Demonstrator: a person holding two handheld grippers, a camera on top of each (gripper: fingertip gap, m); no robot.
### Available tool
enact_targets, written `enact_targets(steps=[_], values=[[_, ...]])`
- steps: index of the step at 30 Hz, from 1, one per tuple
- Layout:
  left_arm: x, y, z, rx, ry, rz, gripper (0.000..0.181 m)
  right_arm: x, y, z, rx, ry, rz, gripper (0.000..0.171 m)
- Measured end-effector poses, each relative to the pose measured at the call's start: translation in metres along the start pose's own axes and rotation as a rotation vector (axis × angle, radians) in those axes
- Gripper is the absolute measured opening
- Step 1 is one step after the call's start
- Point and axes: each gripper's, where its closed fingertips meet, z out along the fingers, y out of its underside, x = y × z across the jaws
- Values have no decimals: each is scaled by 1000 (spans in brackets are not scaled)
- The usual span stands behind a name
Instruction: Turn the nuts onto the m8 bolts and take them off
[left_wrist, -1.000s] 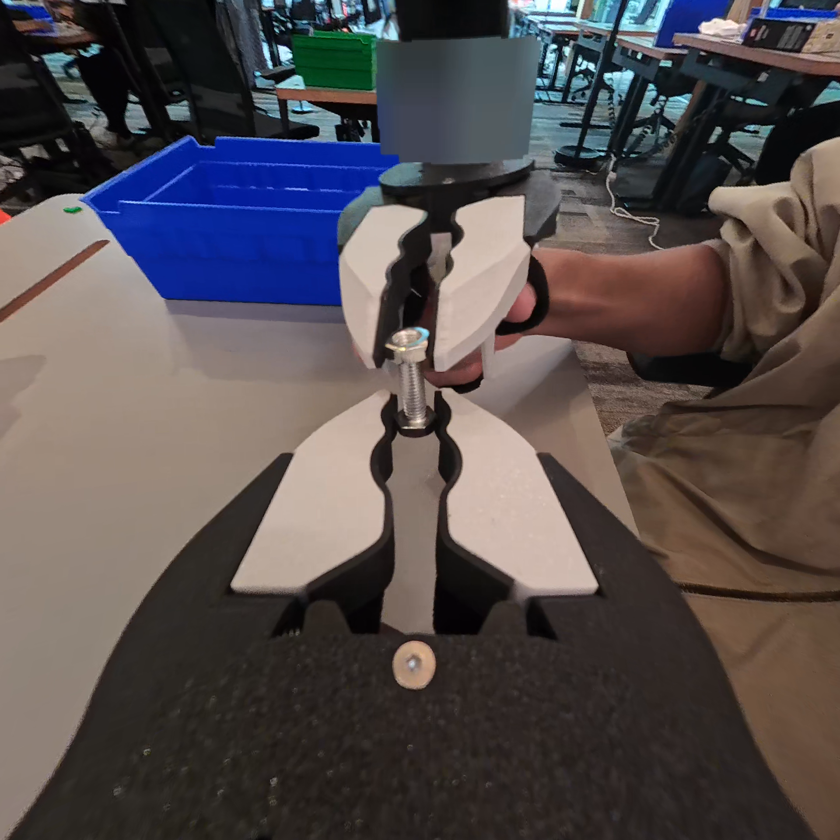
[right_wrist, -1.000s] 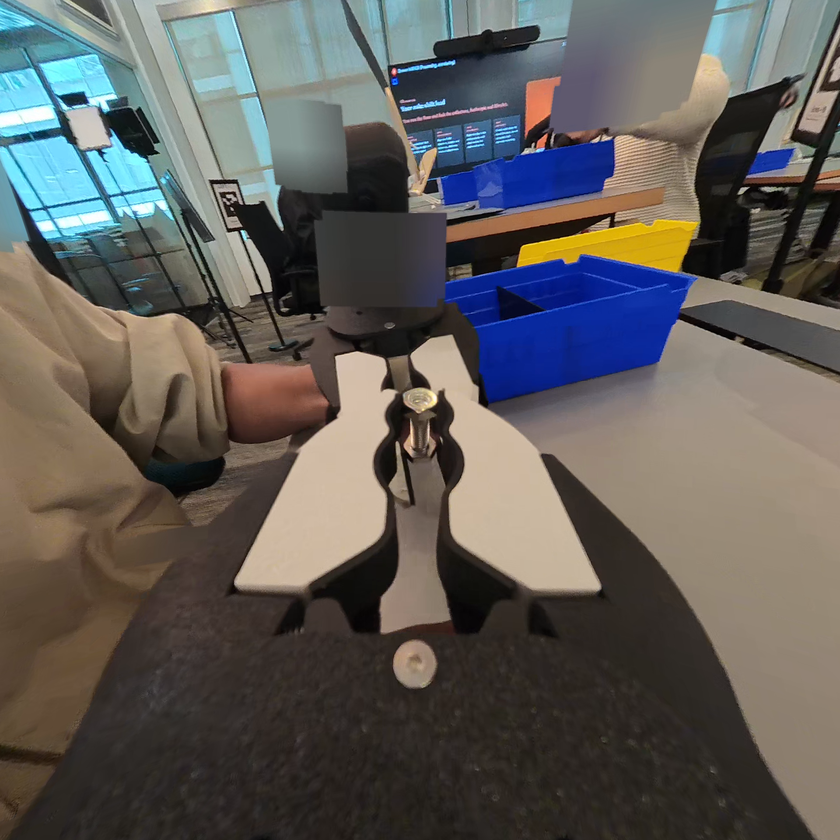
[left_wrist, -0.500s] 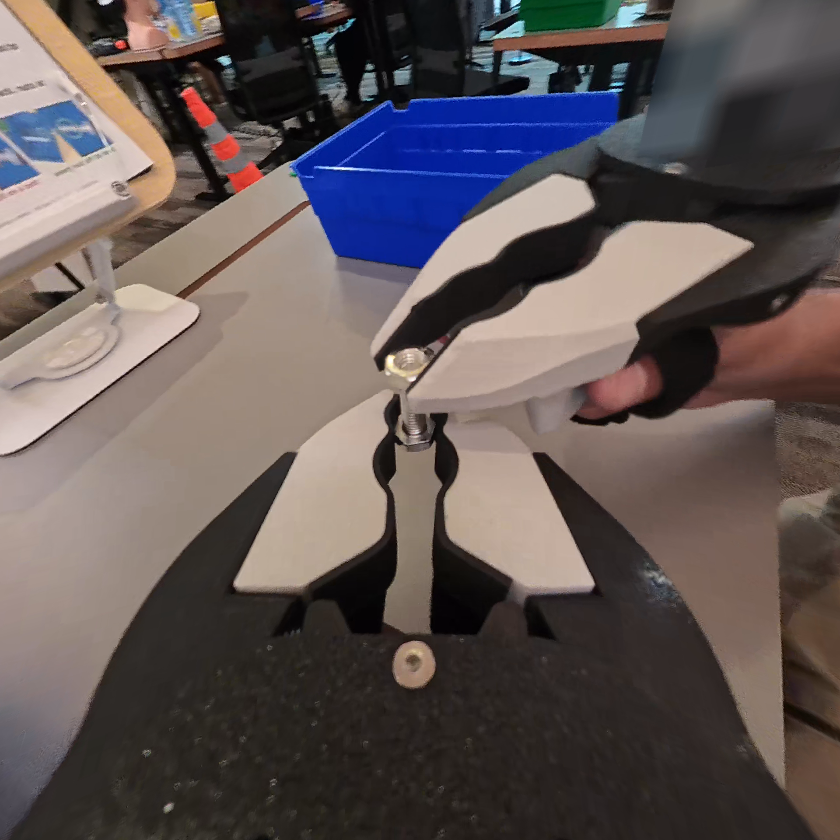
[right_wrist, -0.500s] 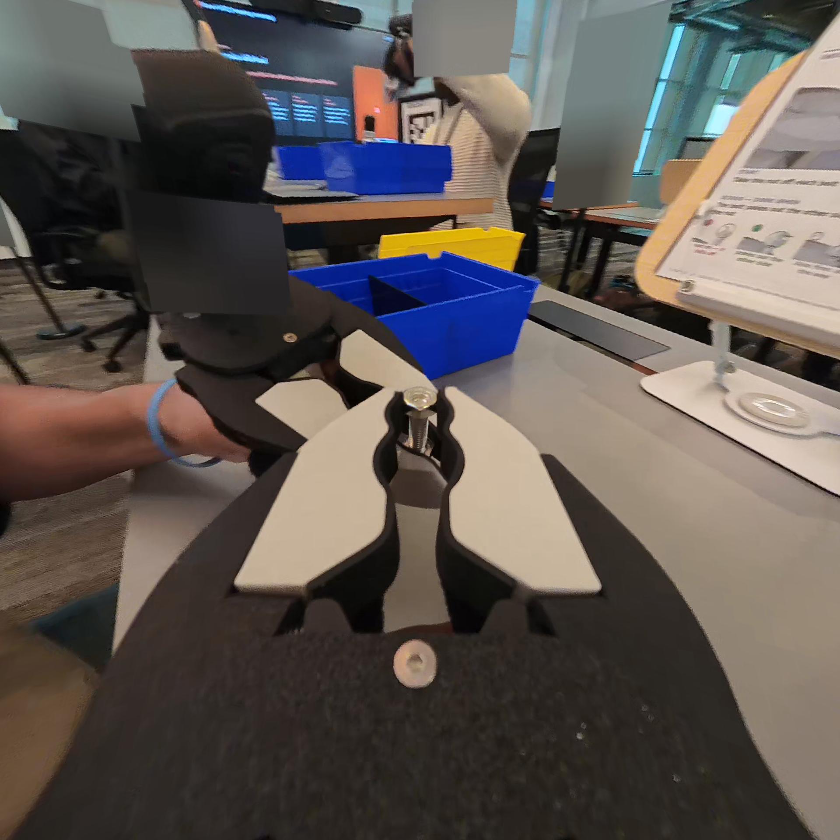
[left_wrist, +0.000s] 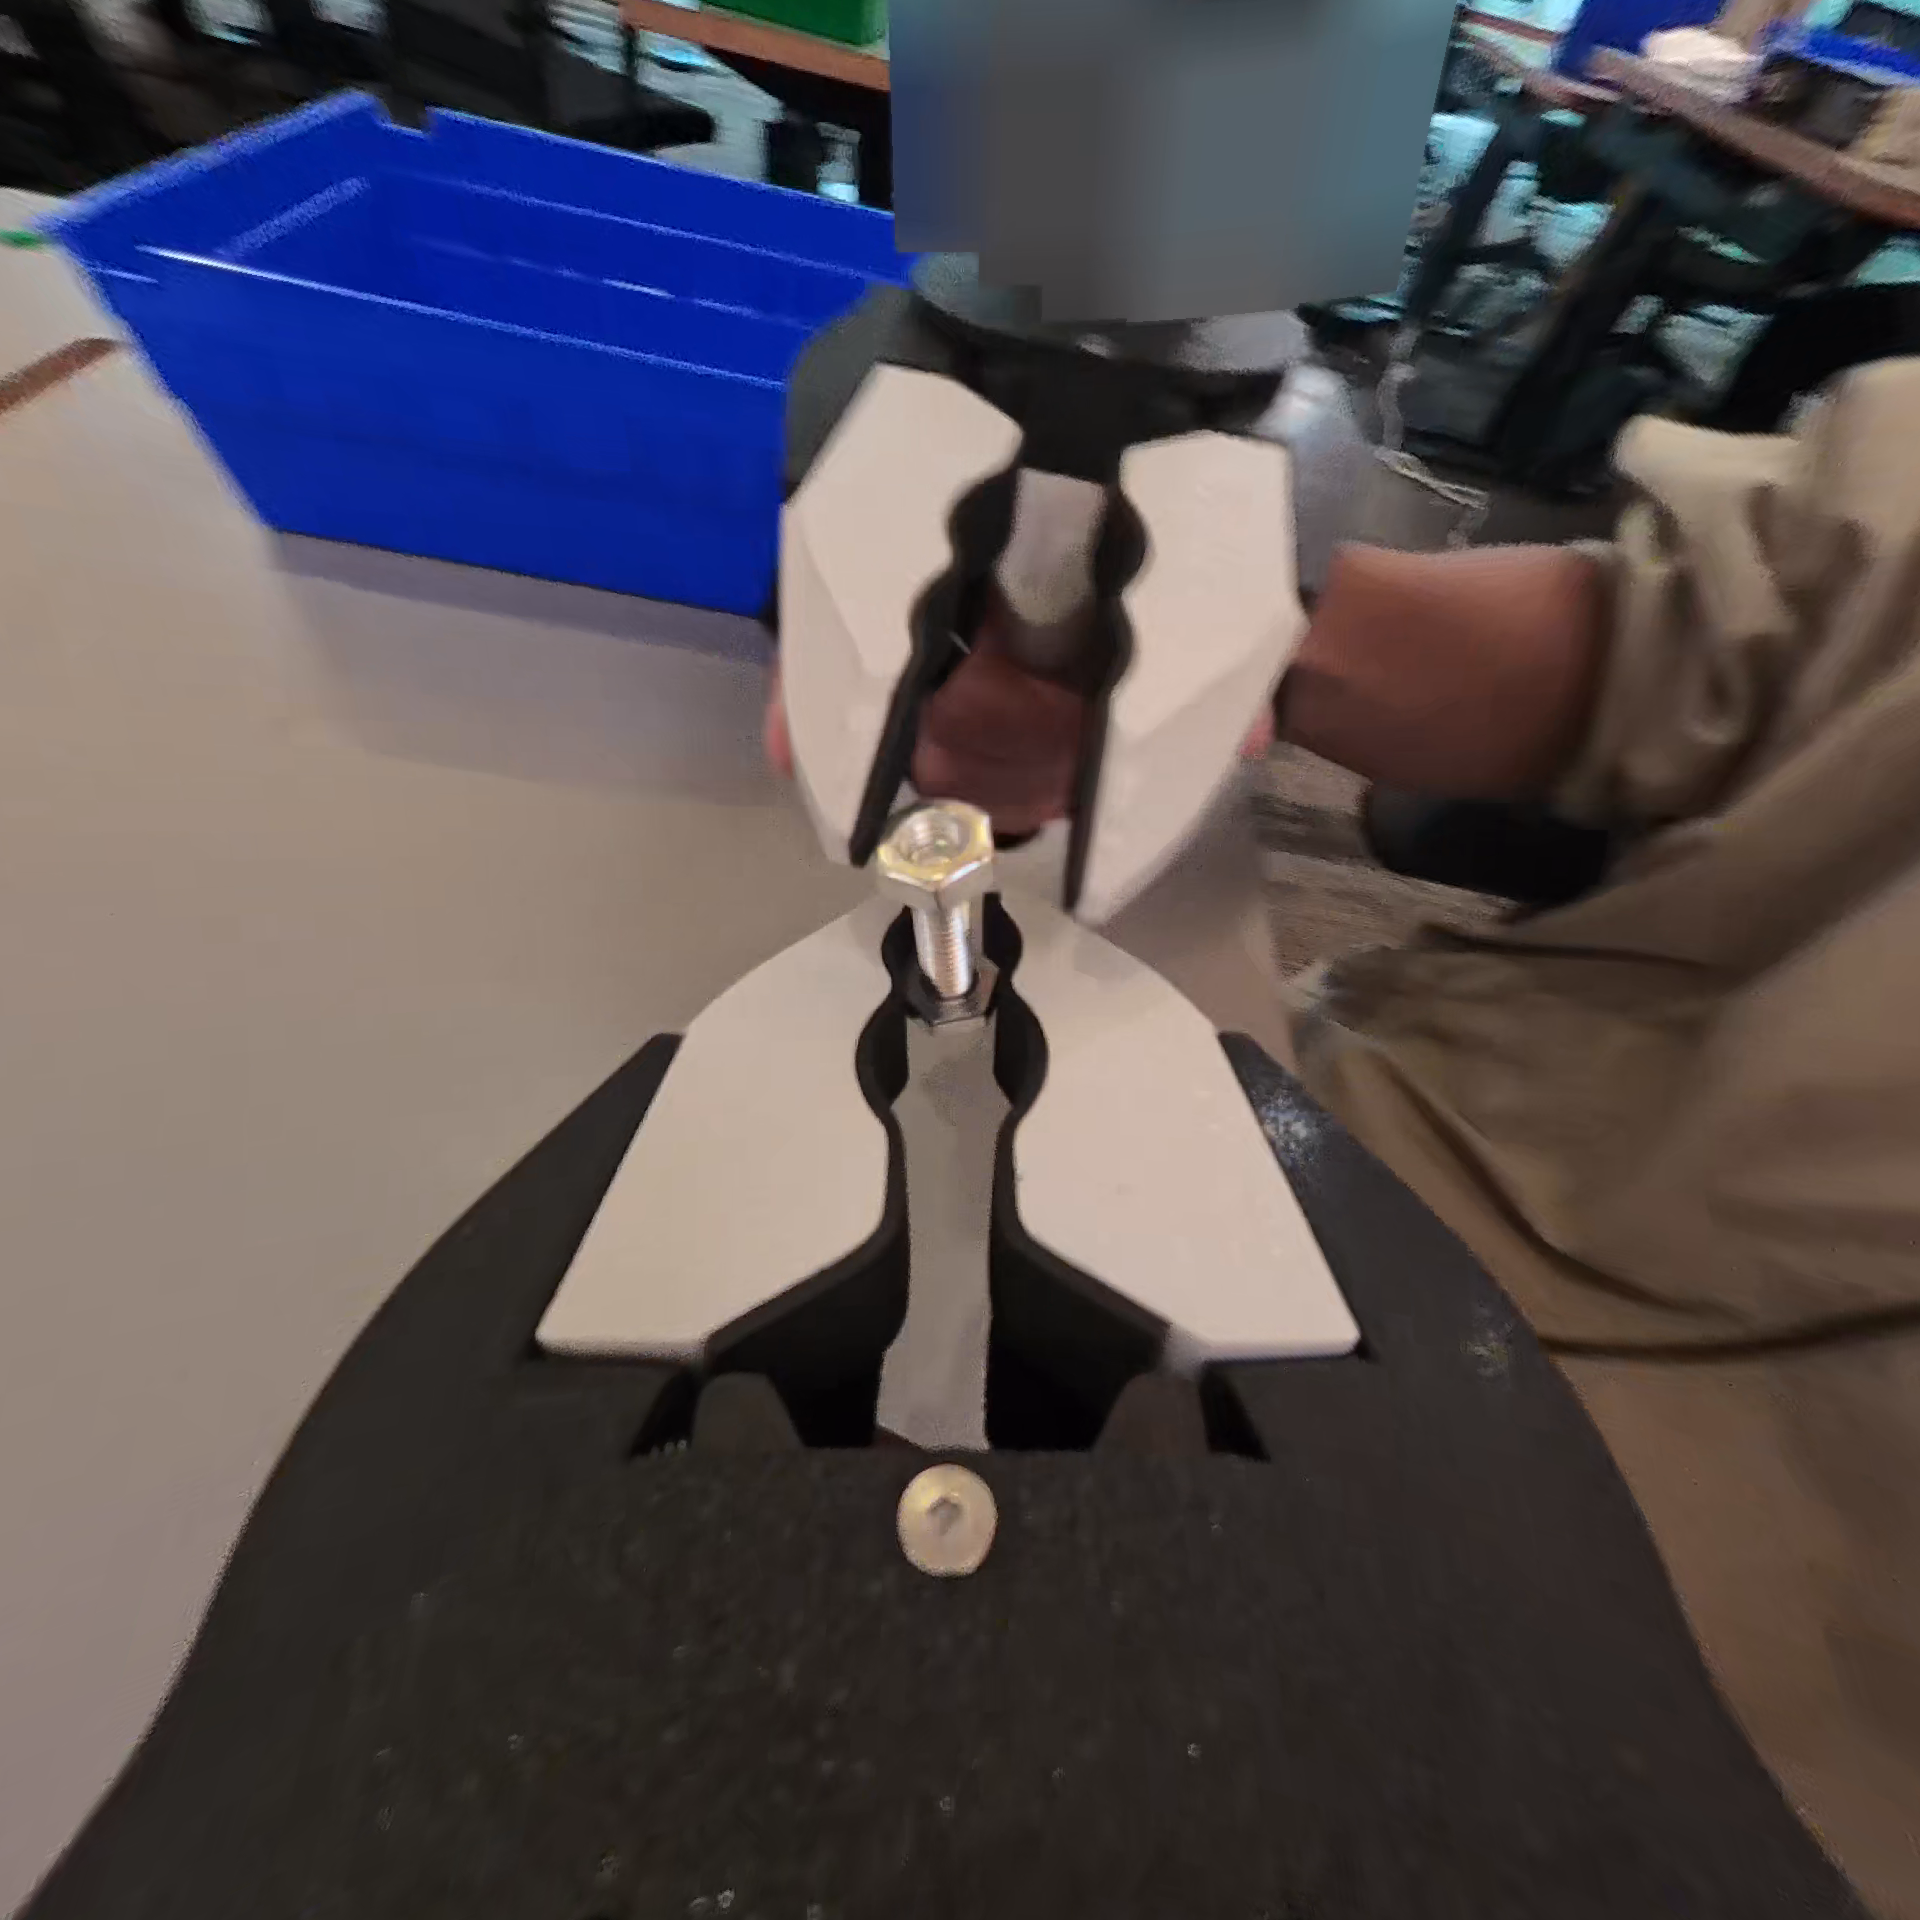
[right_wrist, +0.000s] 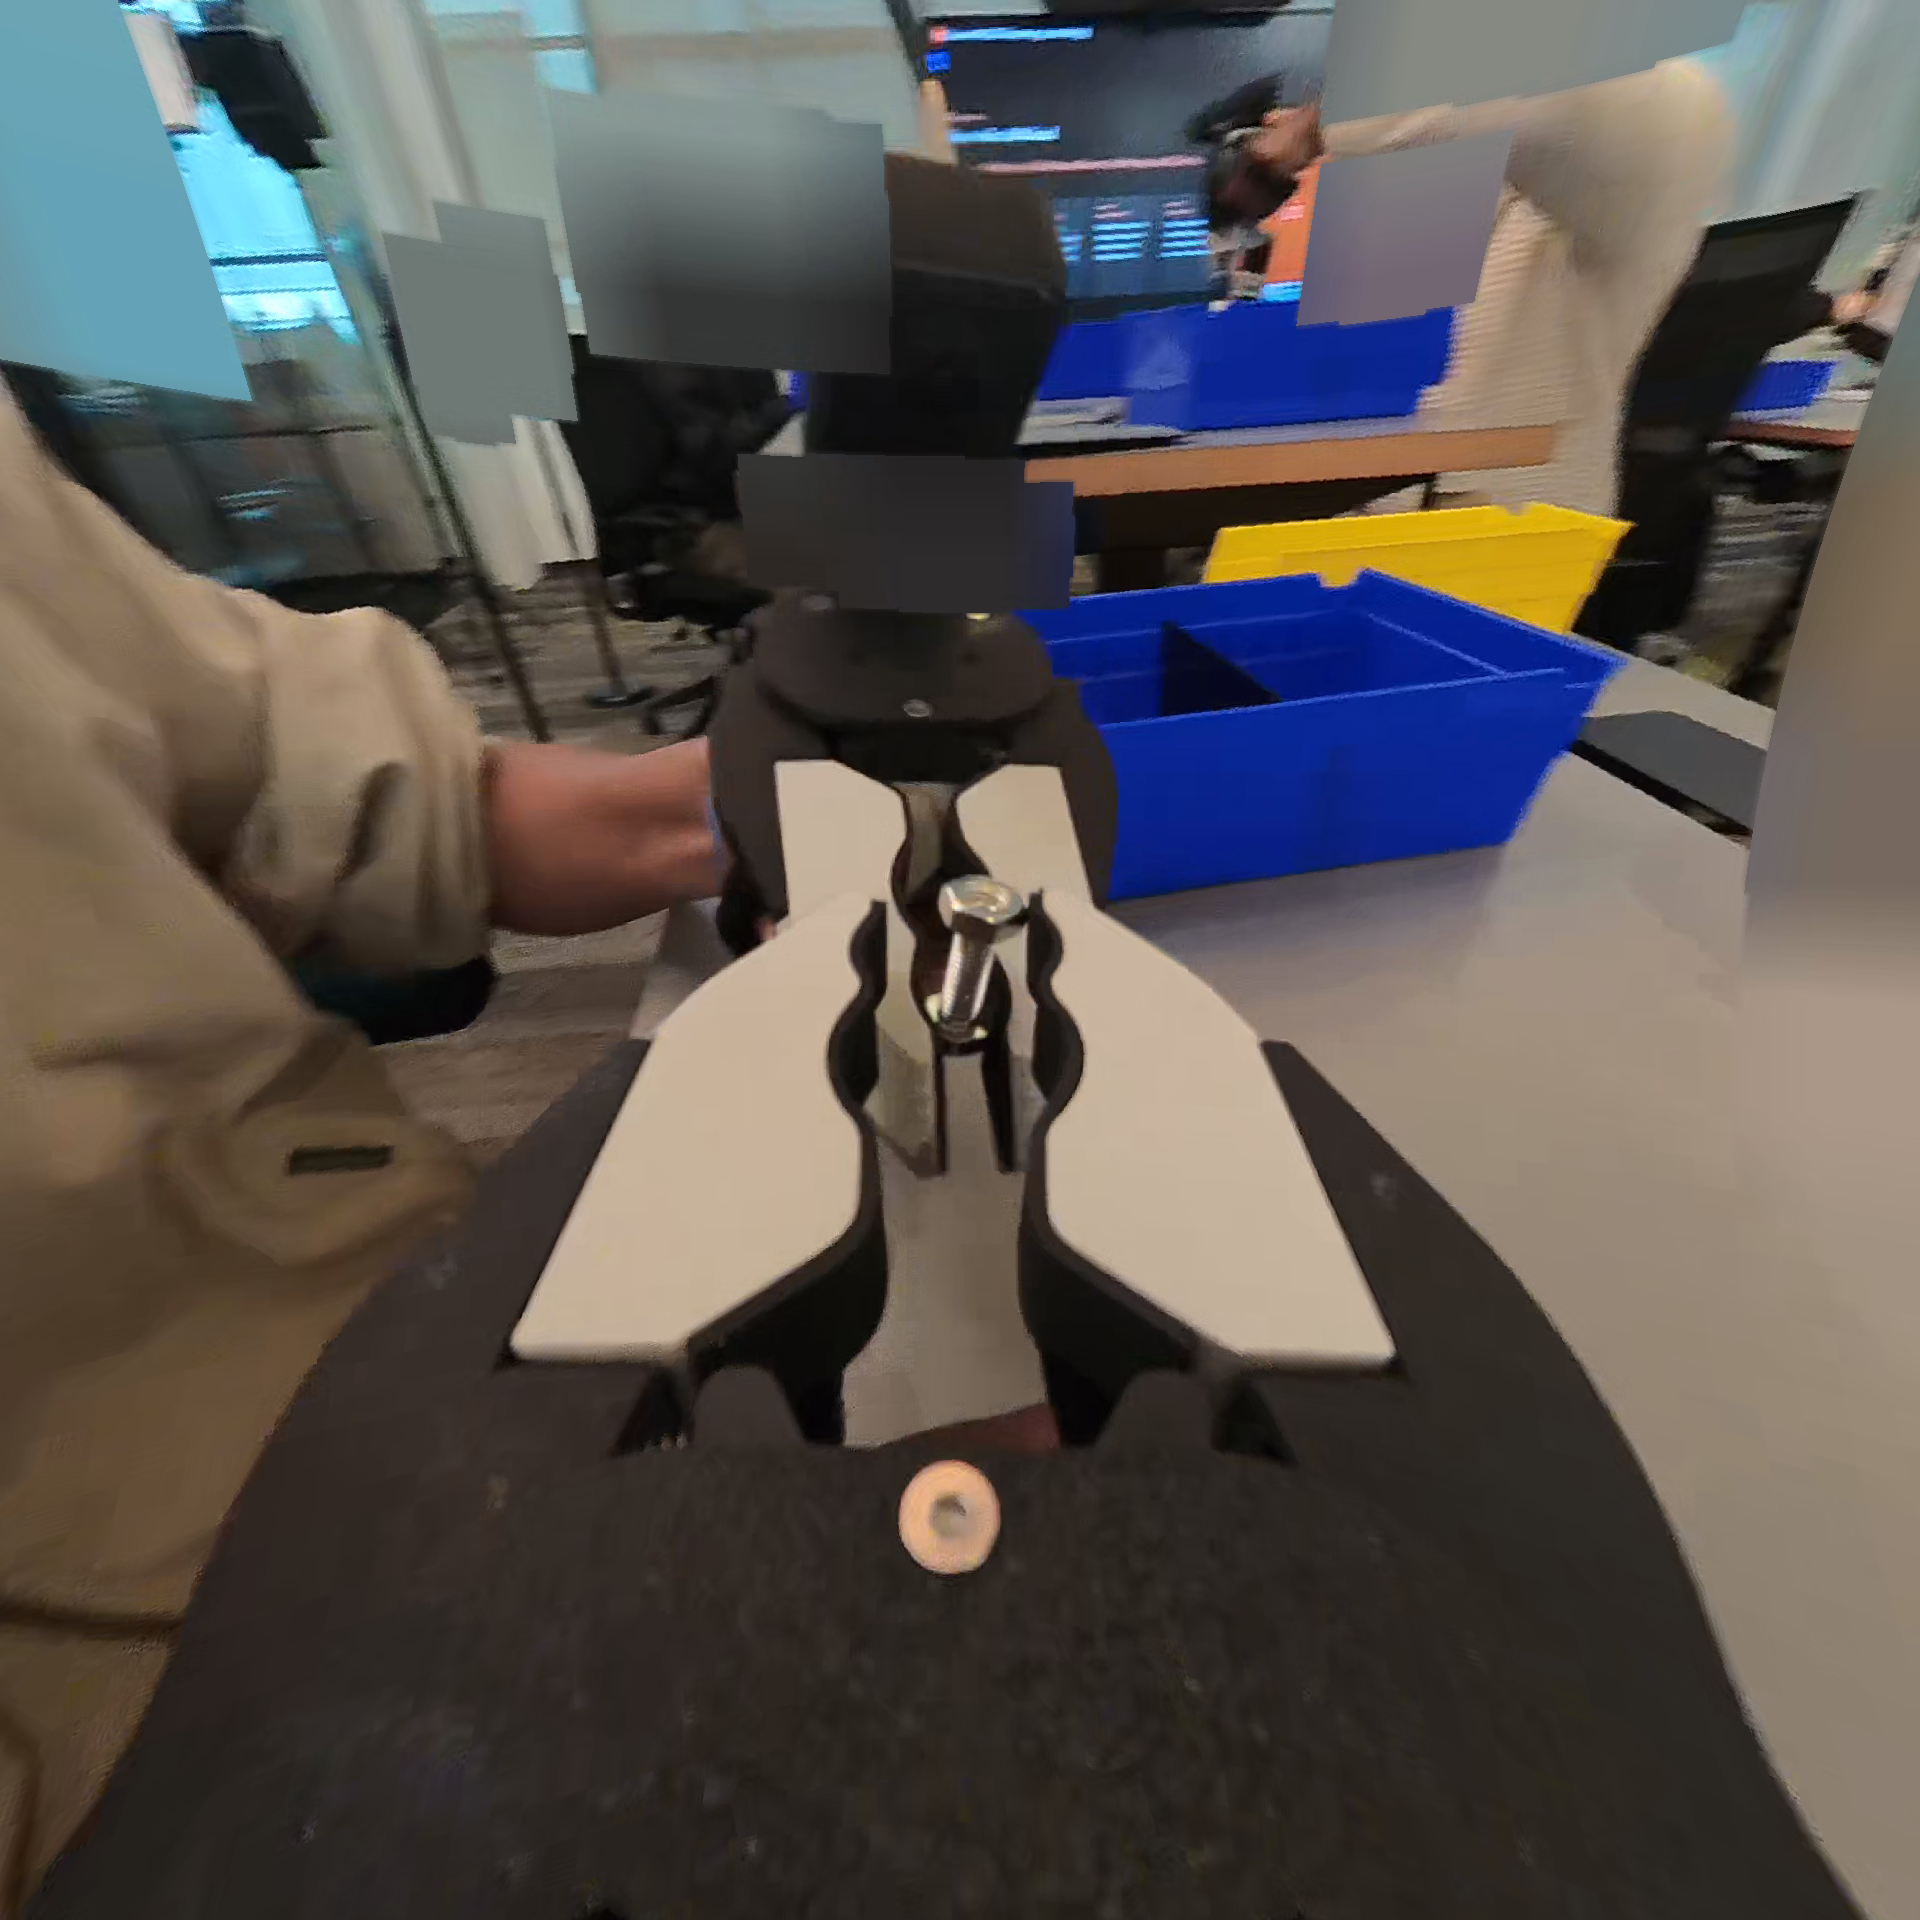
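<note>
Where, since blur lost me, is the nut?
Left wrist view, centre: the nut tops the bolt held by the left gripper, between the right gripper's tips.

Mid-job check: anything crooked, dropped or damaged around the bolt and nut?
Nothing damaged or dropped. One oddity: the bolt leans slightly in the nut held by the left tool, so its head sits off-centre between the fingers of the open right tool.

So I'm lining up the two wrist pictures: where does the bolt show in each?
Left wrist view: bolt just above centre, its lower end in the left gripper.
Right wrist view: bolt at centre, between the right gripper fingers.
Shared landmark: blue bin on the table.
</note>
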Motion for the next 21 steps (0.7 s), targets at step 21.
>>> enact_targets(steps=[21], values=[[-13, 11, 1, -119, -89, 29, 11, 10, 14, 3, -90, 74, 16, 13]])
